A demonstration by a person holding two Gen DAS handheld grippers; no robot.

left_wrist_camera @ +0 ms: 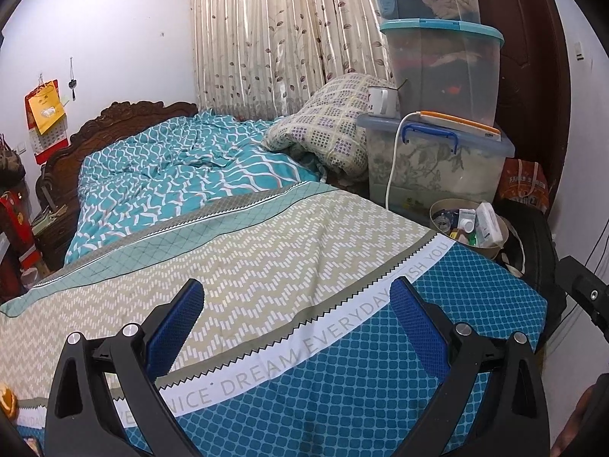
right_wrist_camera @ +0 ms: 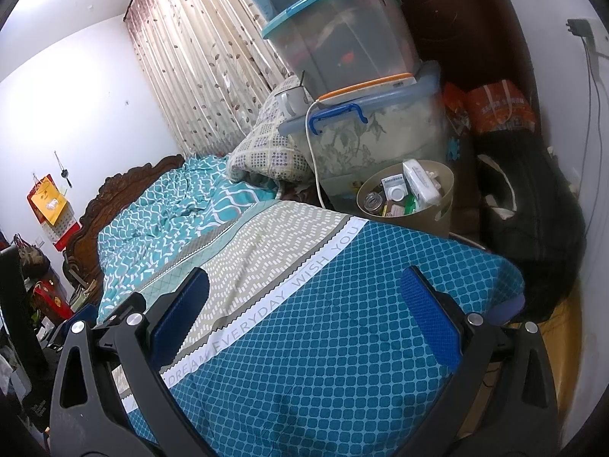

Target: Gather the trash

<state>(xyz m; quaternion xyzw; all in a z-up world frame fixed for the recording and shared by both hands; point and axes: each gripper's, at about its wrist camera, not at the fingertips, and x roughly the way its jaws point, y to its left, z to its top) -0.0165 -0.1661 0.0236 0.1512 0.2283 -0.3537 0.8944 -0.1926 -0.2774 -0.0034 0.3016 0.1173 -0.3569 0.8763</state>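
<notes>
Both claws hover over the foot of the bed (left_wrist_camera: 266, 259), and each stands wide with nothing between its blue pads. The left claw (left_wrist_camera: 297, 304) sits above the zigzag-print band of the bedspread; the right claw (right_wrist_camera: 304, 293) sits above the blue lattice-print end, nearer the bin.

The task's thing, the trash, appears already gathered in the beige bin (right_wrist_camera: 445, 205), which stands just past the far corner of the bed, against the lowest storage box (right_wrist_camera: 380, 144). It is a round, smooth-walled plastic tub, and it is heaped: a white tissue pack, small cartons and a clear jar rise to or above its rim. I see no loose litter on the bed from either view.

The risks, as I judge them, come from that fullness. Dropping anything more into the bin, or lifting it by one wall, could tip the top-heavy tissue pack out. A white cable (right_wrist_camera: 312, 160) hangs from the orange-edged device (right_wrist_camera: 365, 89) on the box lid down beside the bin; a claw reaching in from the bed could snag it and drag the device off. The enamel mug (left_wrist_camera: 381, 102) on the same lid could be knocked over too. The soft, wrinkled bedspread gives no firm support, so anything set there may roll.
</notes>
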